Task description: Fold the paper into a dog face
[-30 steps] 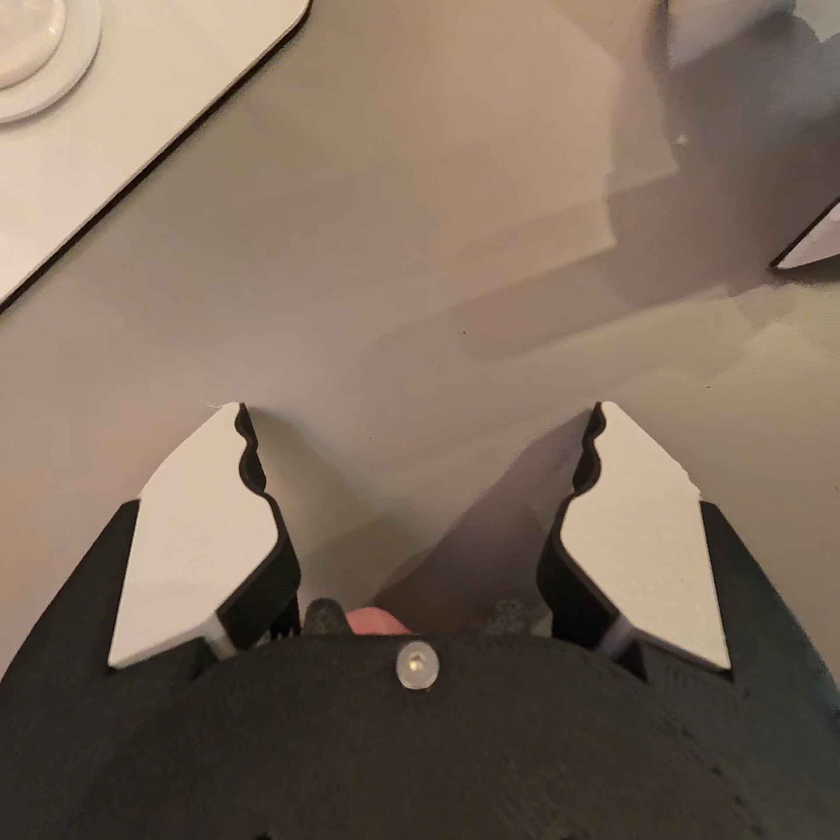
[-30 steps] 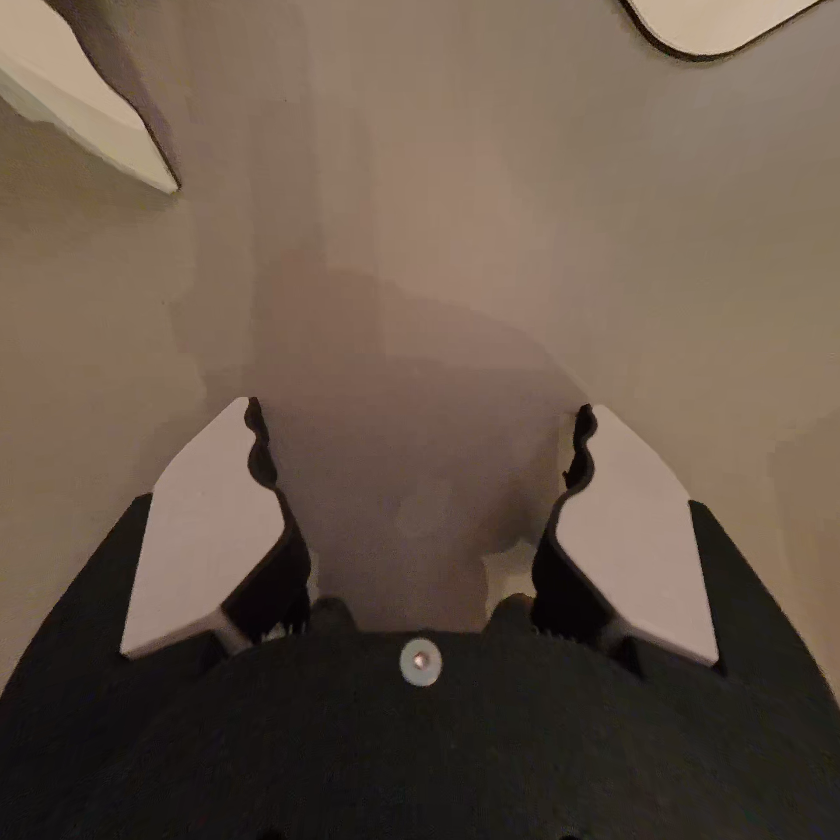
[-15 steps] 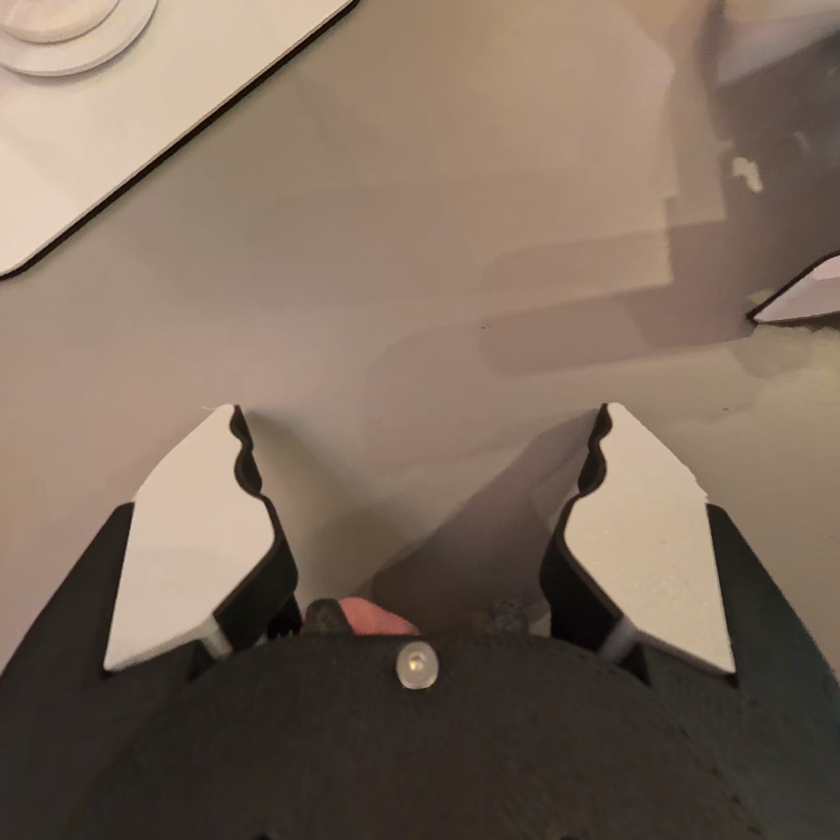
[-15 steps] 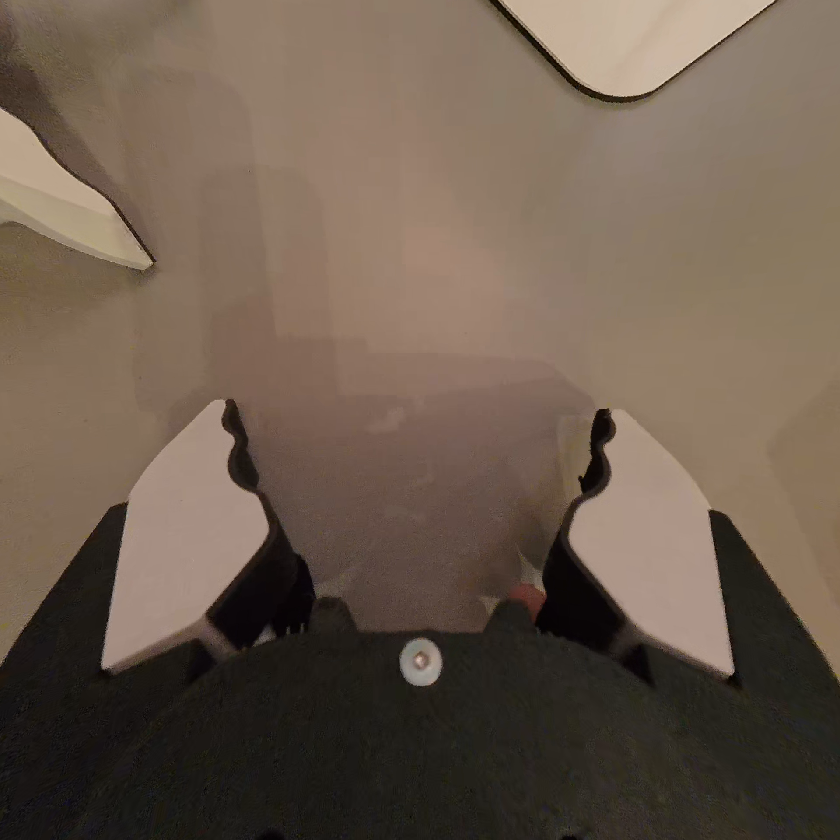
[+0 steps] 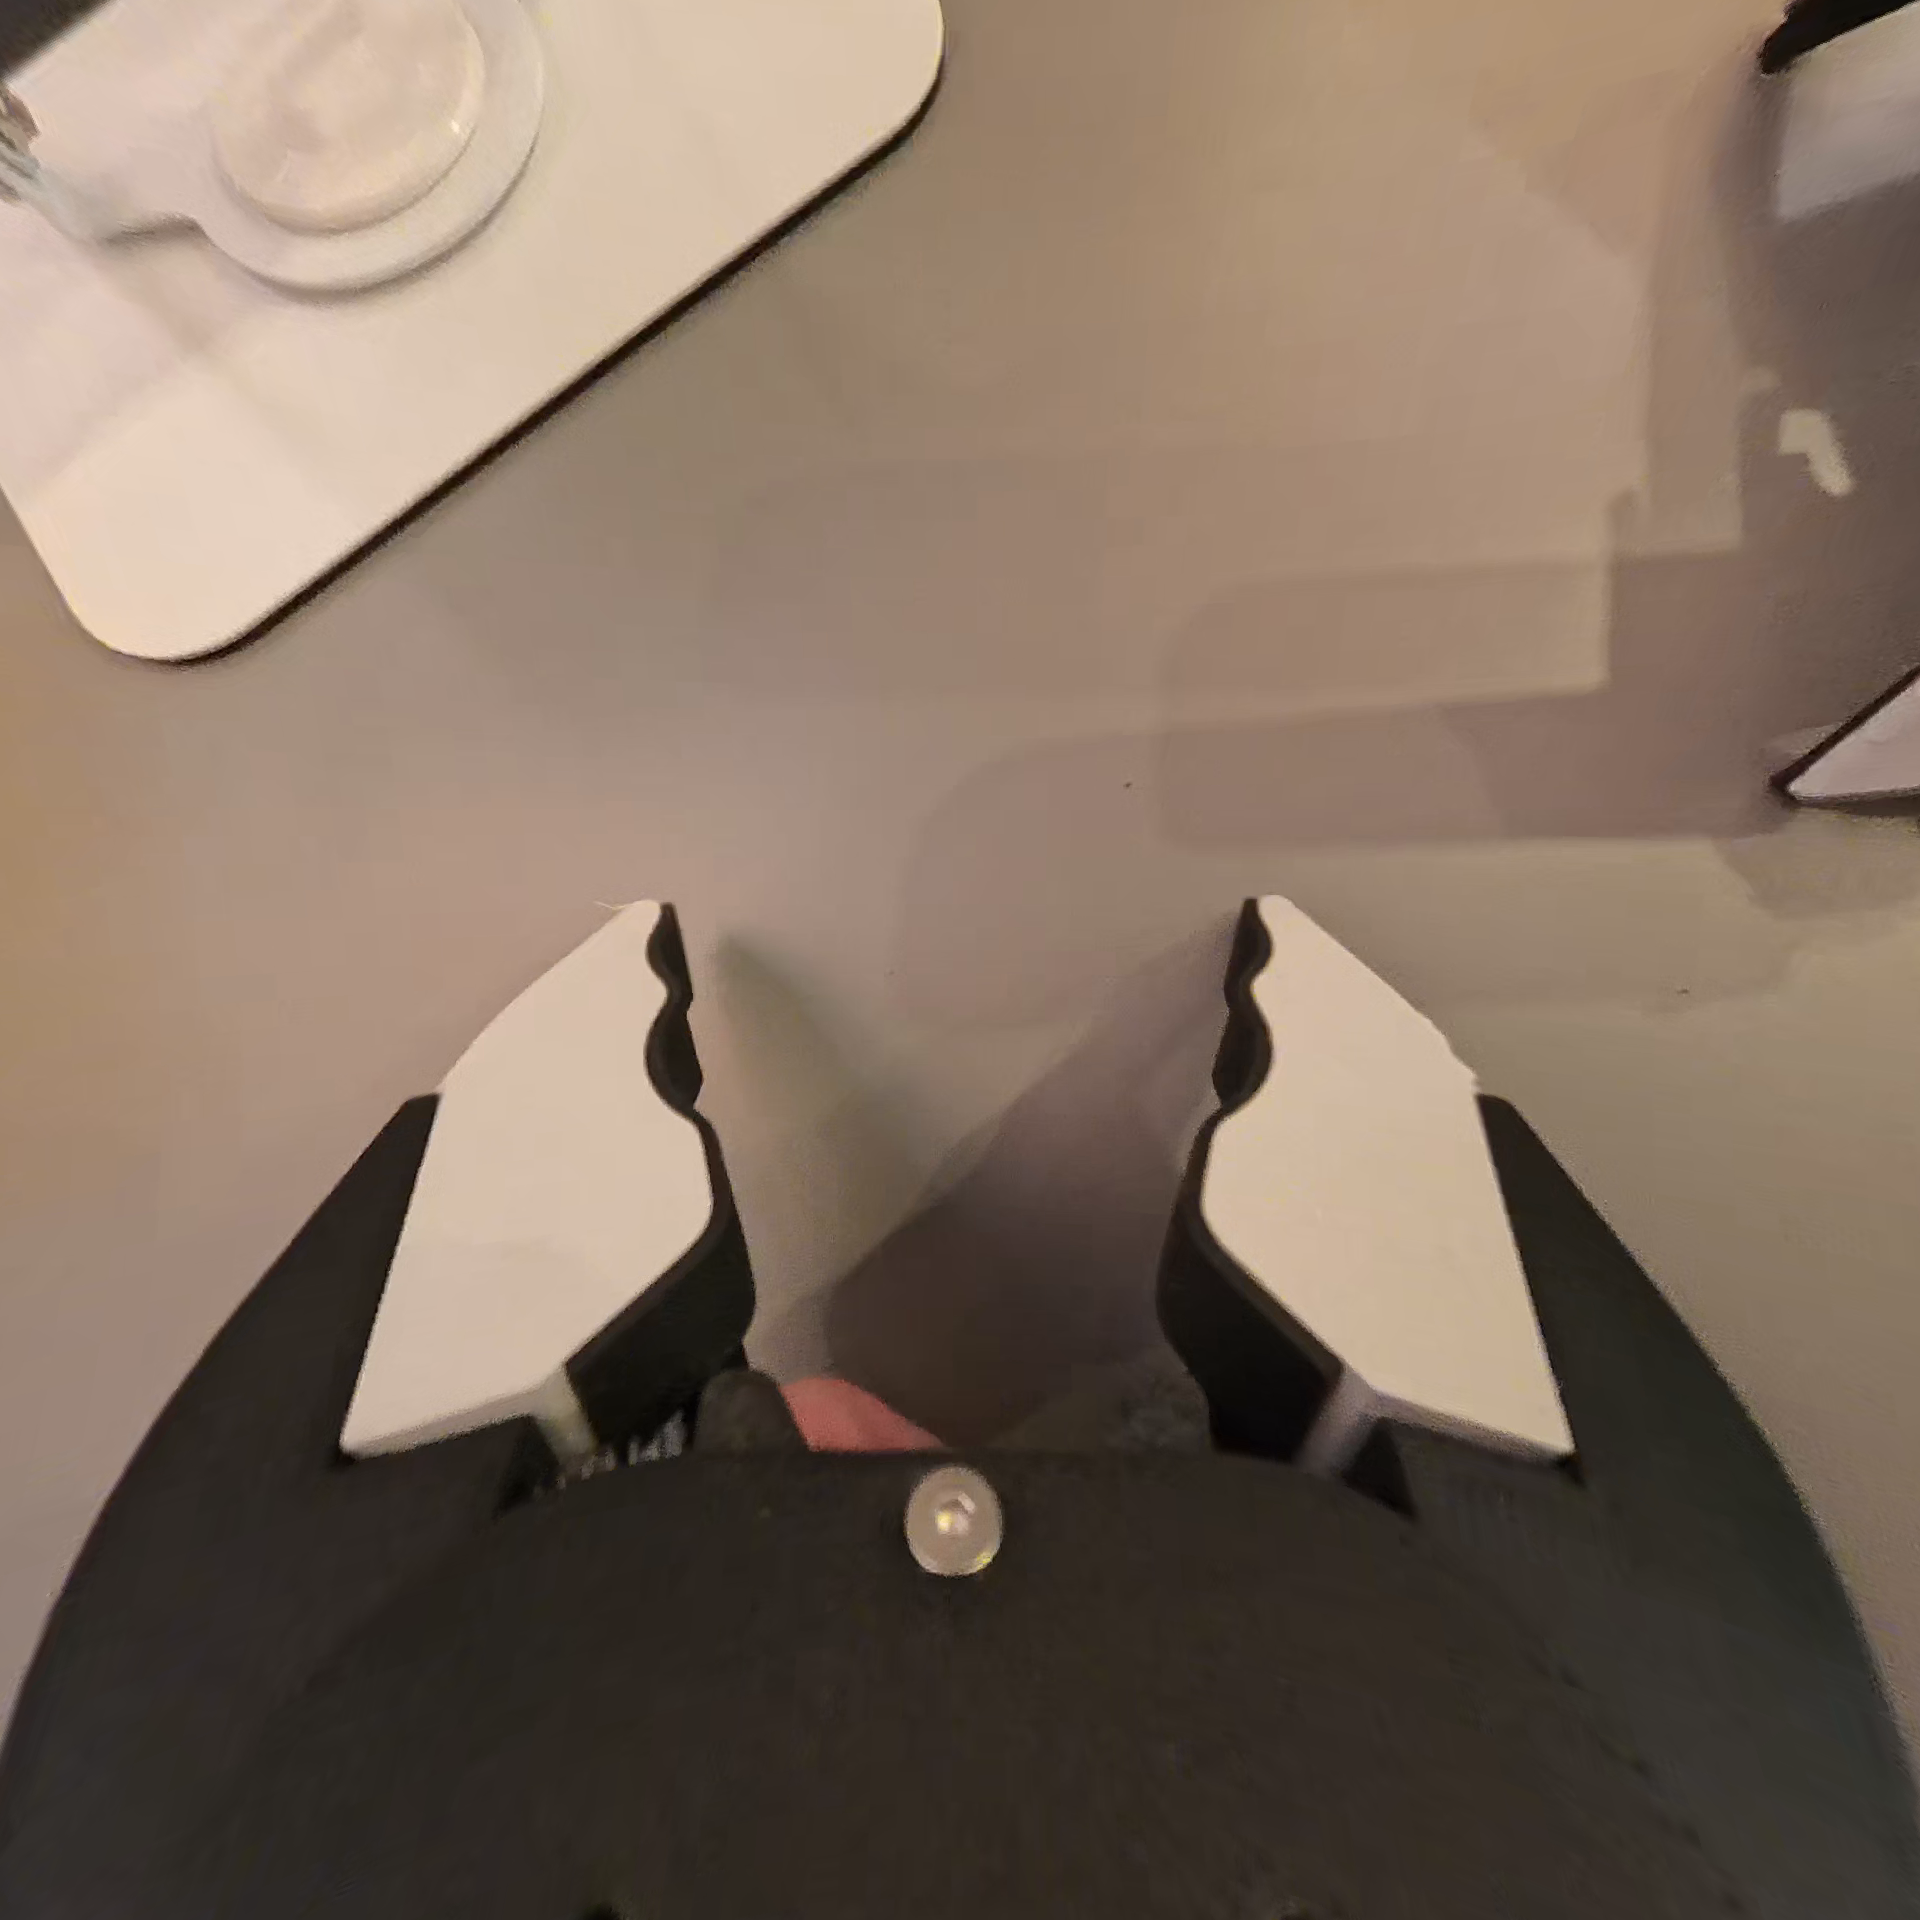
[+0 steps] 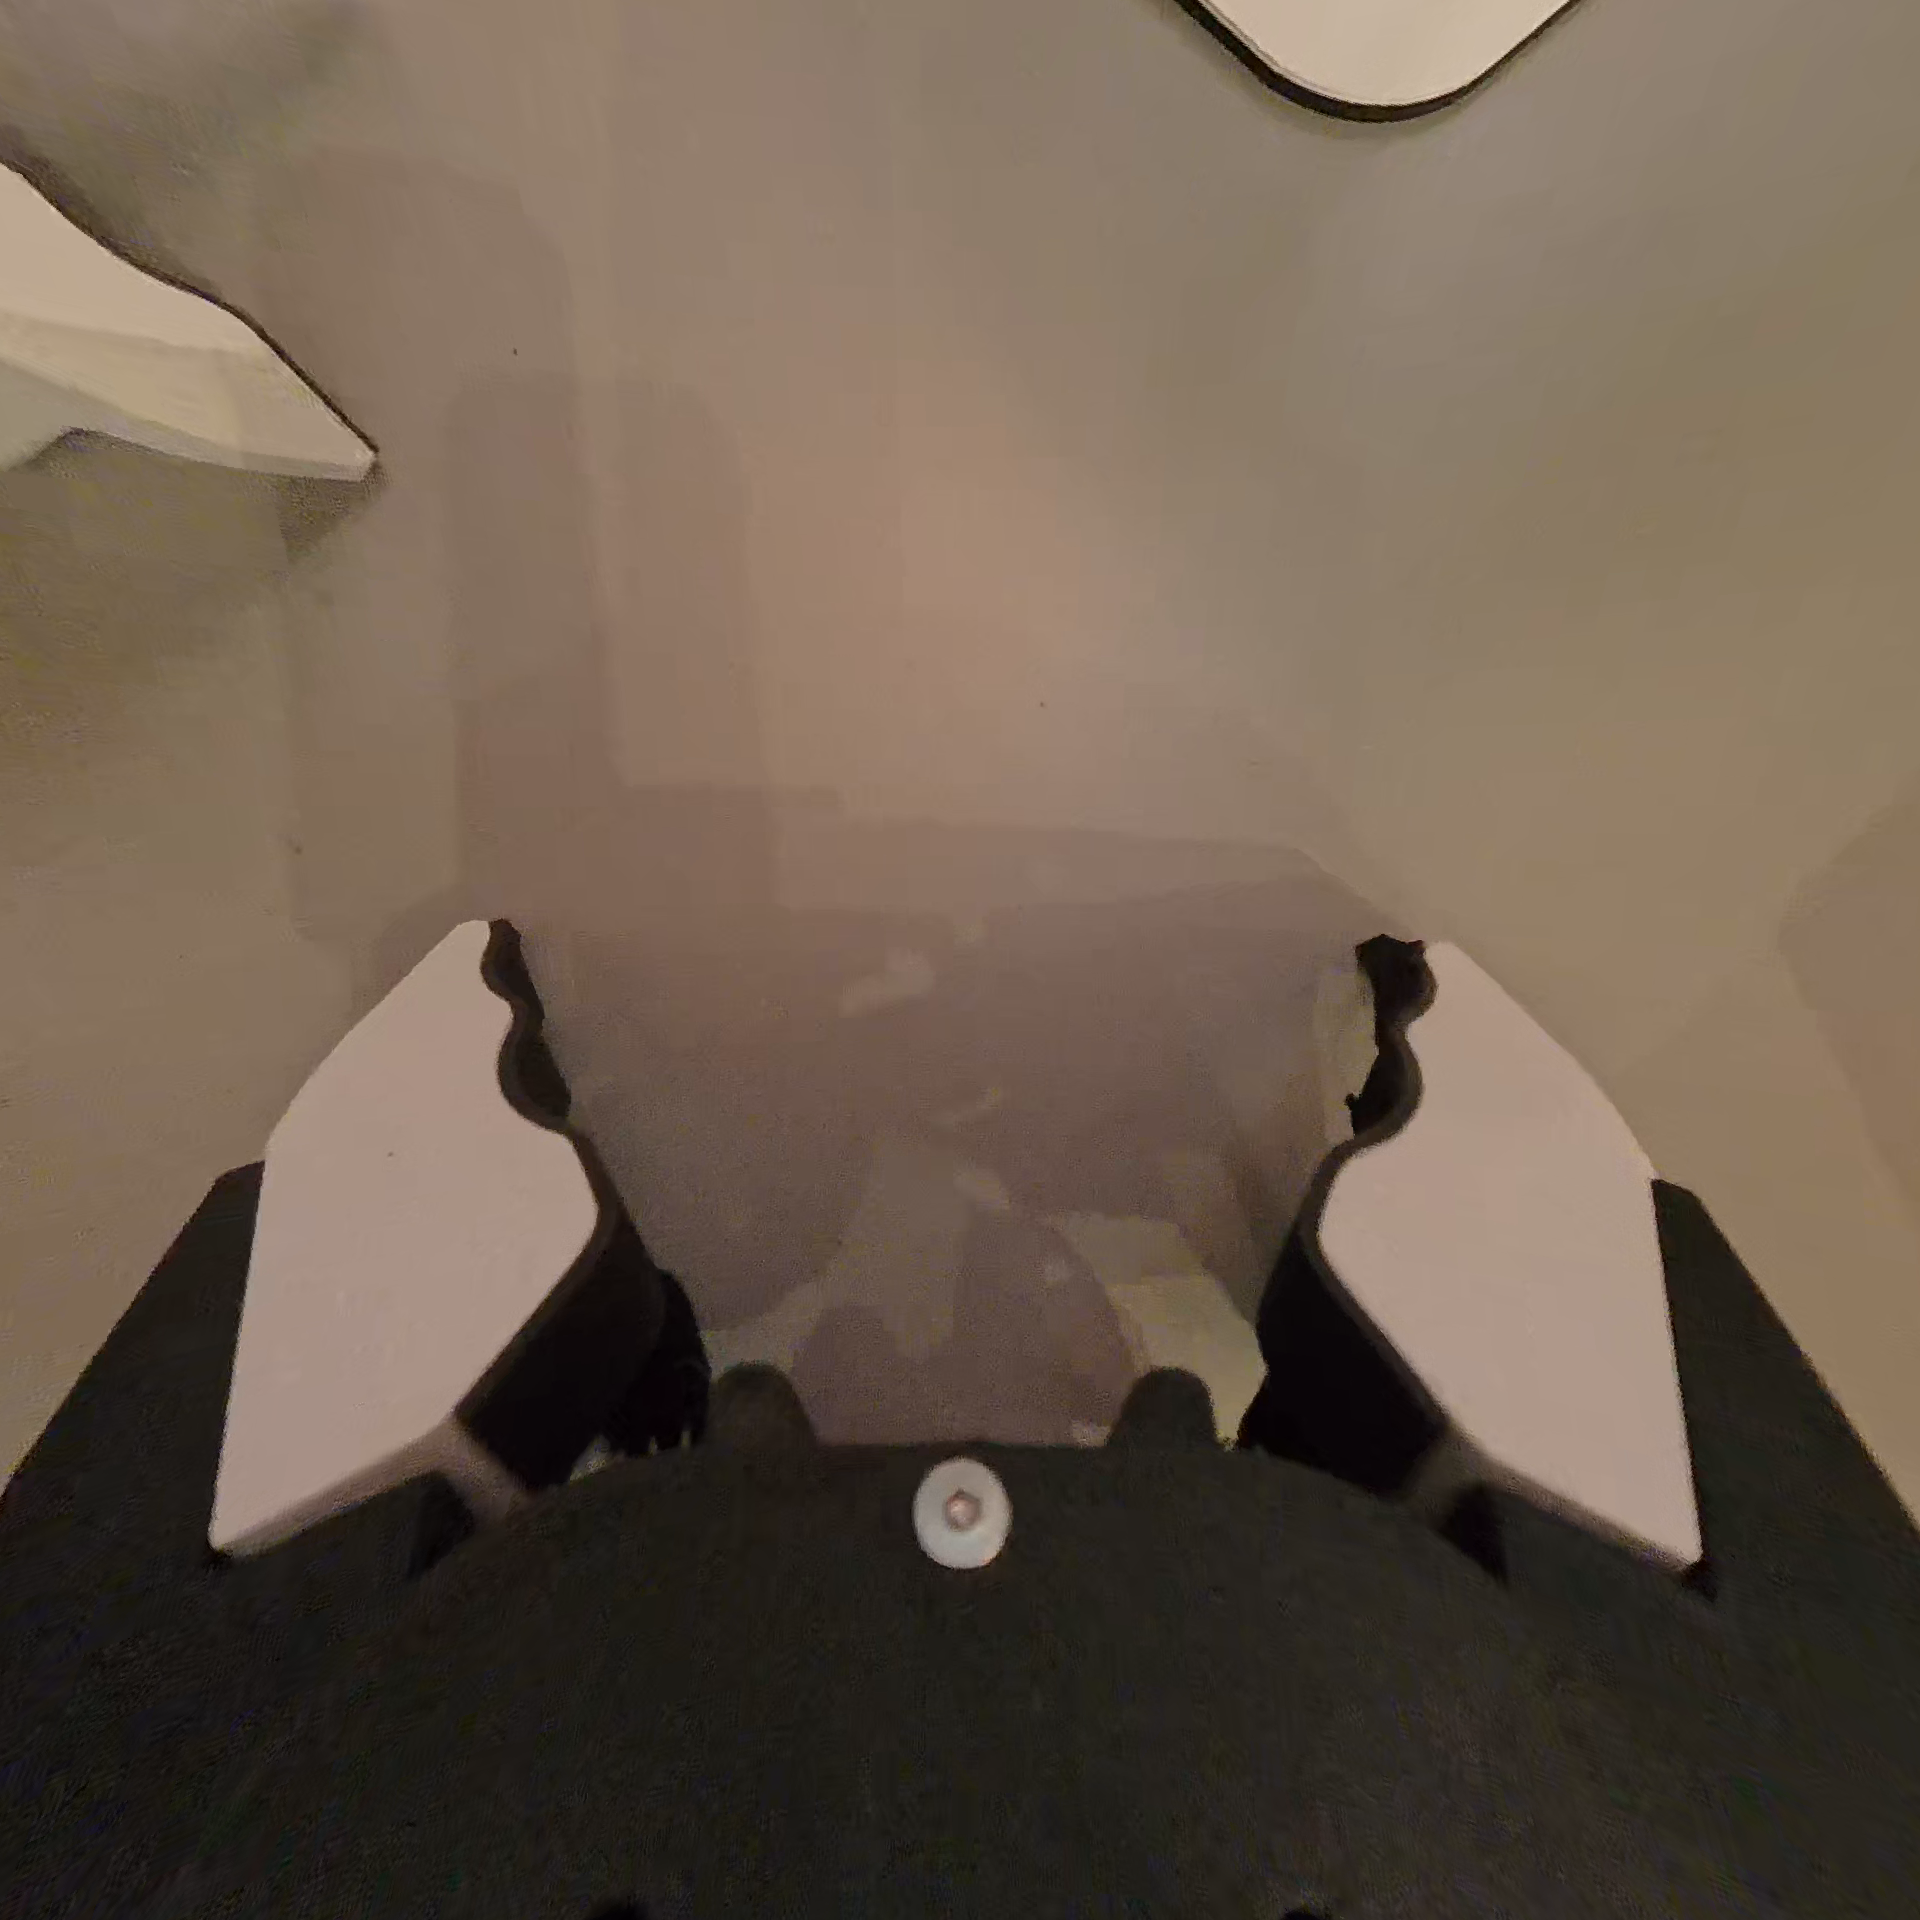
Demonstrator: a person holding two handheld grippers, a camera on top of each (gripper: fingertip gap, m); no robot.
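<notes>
While the left gripper (image 5: 956,935) hangs over the grey table (image 5: 935,675), its two white fingers (image 5: 551,1174) stand apart with only bare tabletop and shadow between them. At its base, a small pink patch (image 5: 847,1415) shows behind the black body — too little of it is visible to say what it is. Farther out, at upper left, a white mat with a dark edge (image 5: 623,208) lies on the table, and a clear glass piece on a round base (image 5: 353,135) rests on it. At the right edge, a white tip of the other gripper (image 5: 1870,758) enters the left wrist view, well apart from this one.

The right gripper (image 6: 951,935) is likewise spread wide, its jaws parted over the table (image 6: 1039,416) and gripping nothing. Between the fingers (image 6: 405,1226) the surface is dim and shadowed, with faint pale flecks. Beyond, at the left edge, a white finger of the left gripper (image 6: 187,405) juts in; at the top right, the rounded corner of a white dark-edged mat (image 6: 1371,42) shows.

No sheet of paper can be made out in either view — its place cannot be told.
</notes>
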